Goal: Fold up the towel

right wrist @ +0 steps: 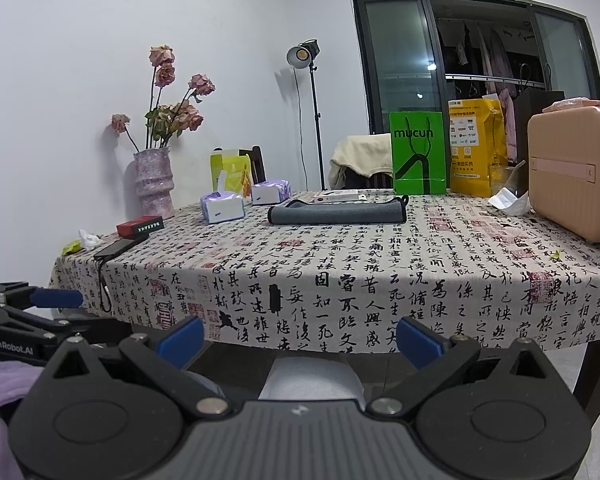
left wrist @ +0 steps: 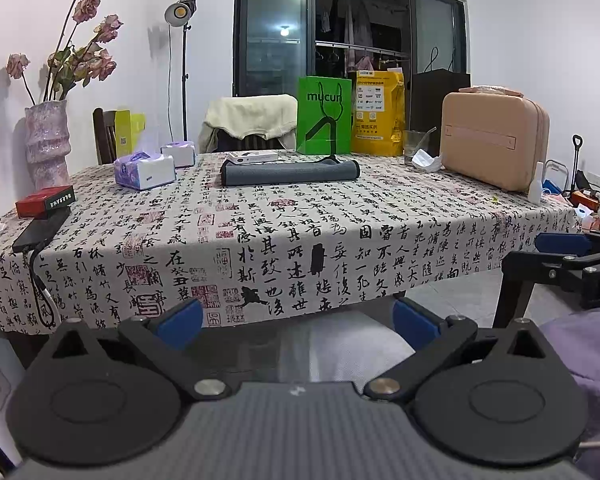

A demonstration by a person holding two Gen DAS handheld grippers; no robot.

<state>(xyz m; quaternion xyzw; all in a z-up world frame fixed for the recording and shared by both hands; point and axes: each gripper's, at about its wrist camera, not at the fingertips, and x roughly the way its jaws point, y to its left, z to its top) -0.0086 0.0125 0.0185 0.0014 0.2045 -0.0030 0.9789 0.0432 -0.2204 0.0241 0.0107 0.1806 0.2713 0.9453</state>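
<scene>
Both grippers, left gripper (left wrist: 298,318) and right gripper (right wrist: 300,338), gape empty before the calligraphy tablecloth (left wrist: 340,216); grey towel (left wrist: 290,172) lies folded beyond, near the green bag (left wrist: 324,116)

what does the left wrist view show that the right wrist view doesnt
Only the left wrist view shows the right gripper at its right edge, a small white bottle beside the pink case, and floor clutter beyond.

Only the right wrist view shows the left gripper at its left edge and a yellow-green wrapper on the table corner.

Both show the gray towel folded on the tablecloth, the green bag, and open, empty jaws.
</scene>
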